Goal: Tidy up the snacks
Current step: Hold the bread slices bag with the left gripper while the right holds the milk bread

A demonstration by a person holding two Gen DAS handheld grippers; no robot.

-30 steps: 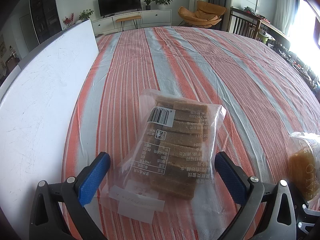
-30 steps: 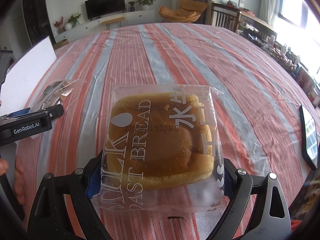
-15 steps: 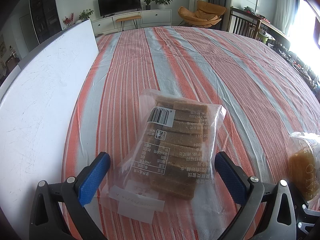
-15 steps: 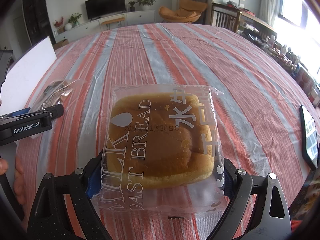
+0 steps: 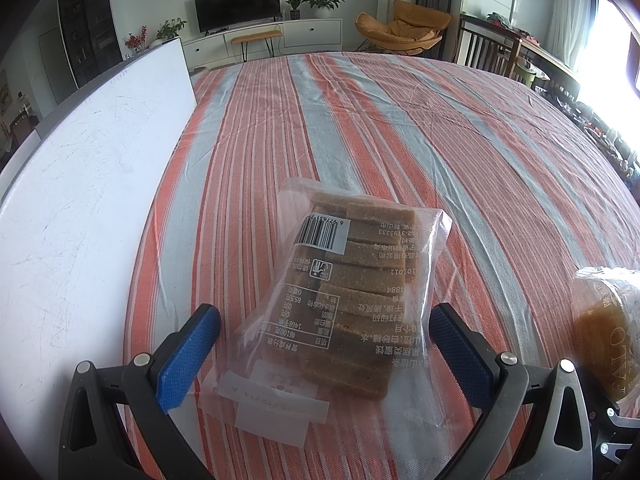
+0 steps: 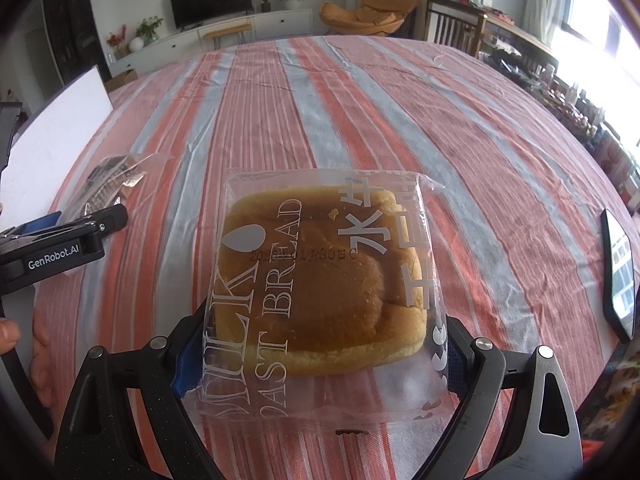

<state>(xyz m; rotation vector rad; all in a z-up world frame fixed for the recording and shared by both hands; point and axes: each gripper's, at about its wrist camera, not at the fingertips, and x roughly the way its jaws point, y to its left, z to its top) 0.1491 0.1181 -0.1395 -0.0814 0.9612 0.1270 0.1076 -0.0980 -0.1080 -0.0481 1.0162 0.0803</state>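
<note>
Your left gripper stands spread, the bag of brown cake slices lying between its fingers, untouched. Your right gripper pinches the milk toast bread packet.

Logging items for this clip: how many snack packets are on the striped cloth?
2. The packet of brown cake slices lies between the open left tool's fingers; the milk bread packet sits between the right tool's fingers. Others may lie out of view.
</note>
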